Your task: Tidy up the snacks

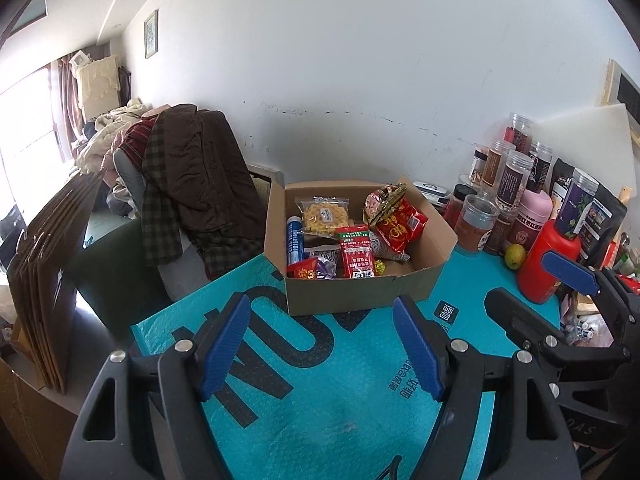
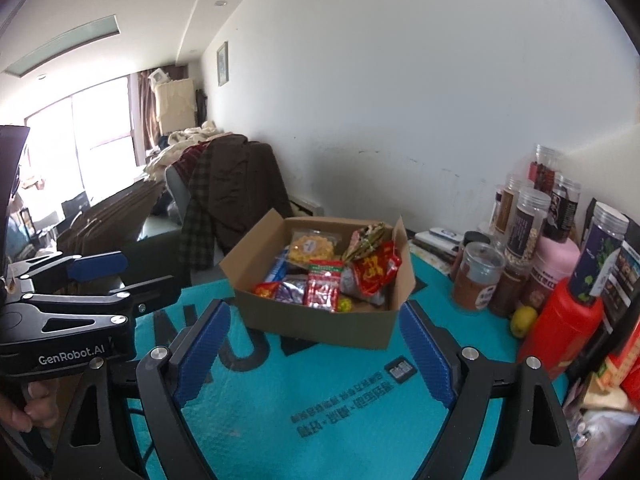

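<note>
An open cardboard box point(image 1: 360, 292) point(image 2: 320, 326) stands on the teal bubble-wrap mat point(image 1: 320, 400) point(image 2: 320, 400). In it lie a clear bag of yellow snacks point(image 1: 324, 218) point(image 2: 310, 249), a blue tube point(image 1: 294, 244), a red-and-green packet point(image 1: 356, 254) point(image 2: 323, 286), a red bag point(image 1: 400, 226) point(image 2: 374, 270) and a purple packet point(image 2: 290, 291). My left gripper point(image 1: 321, 302) point(image 2: 148, 270) hovers open just in front of the box, with nothing between its fingers. To its right, my right gripper point(image 2: 315, 309) point(image 1: 528, 280) is also open and holds nothing.
Several jars point(image 1: 478, 222) point(image 2: 476, 276), a pink bottle point(image 2: 554, 268), a red bottle point(image 1: 548, 264) point(image 2: 560, 328) and a yellow-green fruit point(image 1: 514, 257) point(image 2: 524, 320) crowd the right side. A chair draped with a brown coat point(image 1: 200, 176) and flat cardboard sheets point(image 1: 48, 280) stand on the left.
</note>
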